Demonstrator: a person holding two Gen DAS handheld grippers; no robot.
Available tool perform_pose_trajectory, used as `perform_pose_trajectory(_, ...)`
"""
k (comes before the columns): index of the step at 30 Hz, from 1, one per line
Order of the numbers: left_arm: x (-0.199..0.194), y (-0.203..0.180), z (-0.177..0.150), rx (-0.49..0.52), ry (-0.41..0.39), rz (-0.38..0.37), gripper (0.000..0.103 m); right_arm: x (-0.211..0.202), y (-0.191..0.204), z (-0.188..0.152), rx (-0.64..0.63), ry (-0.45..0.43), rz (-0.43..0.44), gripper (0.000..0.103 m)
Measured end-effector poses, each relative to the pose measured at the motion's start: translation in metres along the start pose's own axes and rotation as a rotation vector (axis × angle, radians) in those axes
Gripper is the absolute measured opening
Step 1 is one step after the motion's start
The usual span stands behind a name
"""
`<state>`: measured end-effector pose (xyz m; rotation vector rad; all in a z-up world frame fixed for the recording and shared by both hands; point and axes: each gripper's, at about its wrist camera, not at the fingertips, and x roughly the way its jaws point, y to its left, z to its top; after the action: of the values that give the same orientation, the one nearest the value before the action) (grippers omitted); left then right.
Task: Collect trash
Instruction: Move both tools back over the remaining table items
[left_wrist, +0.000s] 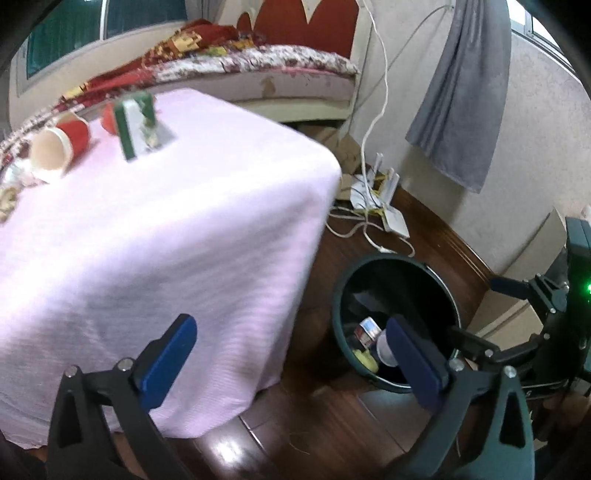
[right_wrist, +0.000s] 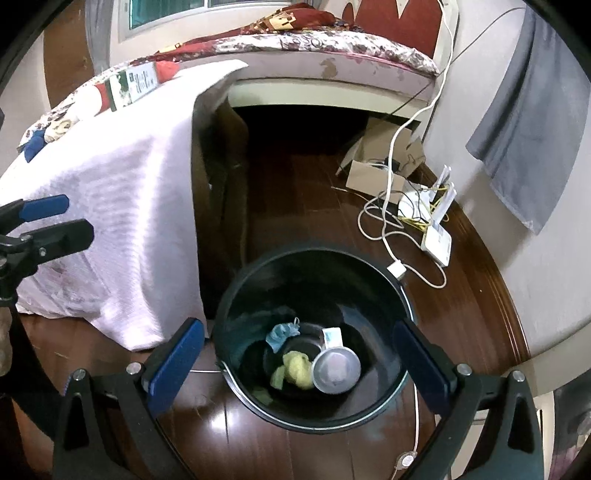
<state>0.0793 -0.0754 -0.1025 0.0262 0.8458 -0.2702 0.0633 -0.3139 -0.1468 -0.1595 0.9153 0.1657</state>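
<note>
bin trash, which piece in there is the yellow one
The crumpled yellow wad at the bottom of the bin, between the blue crumpled scrap and the clear plastic cup. The other pieces are blue, clear or white.

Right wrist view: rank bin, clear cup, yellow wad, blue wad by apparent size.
1. bin
2. clear cup
3. yellow wad and blue wad: look alike, no ranking.
</note>
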Motion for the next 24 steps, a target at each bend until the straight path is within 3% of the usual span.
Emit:
perform_pose_trajectory(13, -0.042, 0.044, 0.023, -0.063, -0.147, 0.103, 0.103, -0.038, 0.017, 0.049, 0.080, -0.167, 0.039, 0.103)
perform_pose_trajectory(16, -0.053, 0.059, 0.026, -0.077, -0.195, 0.161, 0.103, -0.045, 0.024, 0.059, 0.103, -0.258, 0.064, 0.103)
perform_pose_trajectory(18, -0.058, 0.069, 0.026, -0.085, -0.213, 0.183, 0.103, -0.044, 0.037, 0.069, 0.088, -0.233, 0.121, 0.103)
perform_pose_trajectory(24, -0.072, 0.112, 0.032, -0.141, -0.215, 0.251, 0.103, -0.051, 0.078, 0.103, 0.010, -0.262, 0.121, 0.103)
